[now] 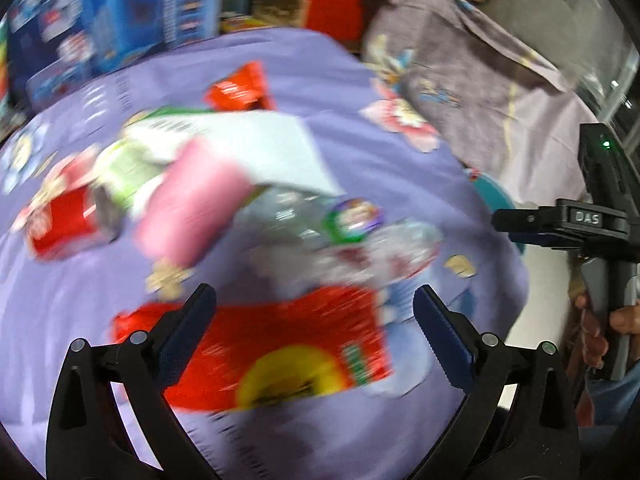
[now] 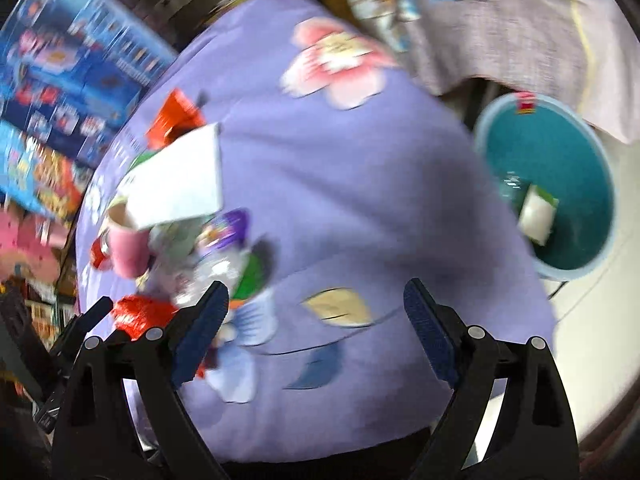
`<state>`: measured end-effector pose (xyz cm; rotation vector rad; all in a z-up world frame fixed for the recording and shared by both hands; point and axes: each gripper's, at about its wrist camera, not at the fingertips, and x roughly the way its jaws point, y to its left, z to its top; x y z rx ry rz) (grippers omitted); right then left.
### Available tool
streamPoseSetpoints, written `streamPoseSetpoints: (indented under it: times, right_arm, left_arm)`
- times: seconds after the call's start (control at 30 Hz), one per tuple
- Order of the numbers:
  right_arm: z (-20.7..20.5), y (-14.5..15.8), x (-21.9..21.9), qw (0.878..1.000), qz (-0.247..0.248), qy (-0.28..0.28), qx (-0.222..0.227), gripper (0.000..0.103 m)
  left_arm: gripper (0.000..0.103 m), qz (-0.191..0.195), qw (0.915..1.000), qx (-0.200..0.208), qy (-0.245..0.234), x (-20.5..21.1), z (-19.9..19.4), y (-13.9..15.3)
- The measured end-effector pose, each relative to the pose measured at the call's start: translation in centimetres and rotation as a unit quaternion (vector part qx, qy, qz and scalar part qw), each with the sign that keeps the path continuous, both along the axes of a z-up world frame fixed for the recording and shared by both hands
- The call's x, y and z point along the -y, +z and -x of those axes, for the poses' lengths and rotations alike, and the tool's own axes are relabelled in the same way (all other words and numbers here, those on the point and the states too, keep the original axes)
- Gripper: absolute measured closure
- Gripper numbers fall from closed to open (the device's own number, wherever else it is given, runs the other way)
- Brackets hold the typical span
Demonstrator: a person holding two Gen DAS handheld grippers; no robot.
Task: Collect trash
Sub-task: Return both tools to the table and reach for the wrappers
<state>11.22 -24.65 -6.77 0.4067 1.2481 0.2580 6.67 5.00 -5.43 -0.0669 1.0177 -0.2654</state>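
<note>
Both views motion-blurred; fine detail unreadable.

Left tool (image 1: 315, 312): jaws wide apart, nothing between them. Hung over red wrapper (image 1: 276, 354) at lower centre of frame, wrapper flat on purple cloth (image 1: 400, 80) over the tabletop. Contact with wrapper not determinable. Judged as lined up for a grasp on the nearest piece, jaws pre-opened to straddle it.

Rest of trash heaped in centre-left of left view: red can (image 1: 64, 226) on its side at far left, pink cup (image 1: 188, 204) tipped over beside it, white carton (image 1: 248, 152) lying across the heap, clear bottle (image 1: 320, 228) with purple-green label to the right, small red packet (image 1: 240, 88) apart at upper centre. Pieces overlapping, so nearest loose item probably easiest to lift clean.

Right tool (image 2: 316, 308): jaws equally wide, empty. Pointed at bare cloth in lower centre of right view; heap off to its left. Also seen at right edge of left view, gripped by a hand (image 1: 624, 320).

Teal bin (image 2: 600, 184) at right of right view, on the floor beside and below the tabletop edge. One white-green piece (image 2: 538, 216) already lying inside. Placement judged convenient for dropping off the edge. Most trash not yet collected.

Toy boxes (image 2: 76, 60) at upper left, grey cloth (image 2: 500, 20) at upper right; neither part of the task.
</note>
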Motion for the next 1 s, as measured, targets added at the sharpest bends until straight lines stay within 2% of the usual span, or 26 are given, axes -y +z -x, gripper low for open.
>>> streamPoseSetpoints:
  times: [0.17, 0.3, 0.43, 0.67, 0.8, 0.9, 1.0]
  right_arm:
    - [0.2, -0.2, -5.3, 0.999, -0.002, 0.041, -0.012, 0.018]
    - [0.1, 1.0, -8.8, 0.997, 0.019, 0.071, 0.01, 0.018]
    - [-0.7, 1.0, -12.2, 0.993, 0.043, 0.113, 0.016, 0.018]
    - [-2.2, -2.1, -15.0, 0.987, 0.09, 0.135, -0.019, 0.018]
    - [-2.1, -2.9, -15.7, 0.984, 0.103, 0.144, -0.008, 0.018]
    - [-1.8, -2.8, -16.1, 0.982, 0.109, 0.156, 0.011, 0.035]
    - [-1.3, -2.2, -16.4, 0.98, 0.107, 0.164, 0.026, 0.073]
  left_arm:
    - [0.004, 0.001, 0.9989, 0.005, 0.046, -5.6, 2.2, -0.4]
    - [0.004, 0.003, 0.9978, -0.001, 0.066, -8.6, 3.3, -1.4]
    - [0.004, 0.013, 0.9968, -0.025, 0.074, -9.7, 3.7, -3.2]
    - [0.004, 0.032, 0.9959, -0.048, 0.069, -10.0, 4.1, -5.2]
    - [0.004, 0.029, 0.9968, -0.044, 0.06, -9.4, 3.9, -5.6]
    - [0.004, 0.032, 0.9971, -0.042, 0.055, -8.8, 3.5, -5.7]
    - [0.005, 0.05, 0.997, -0.037, 0.046, -8.0, 3.2, -5.7]
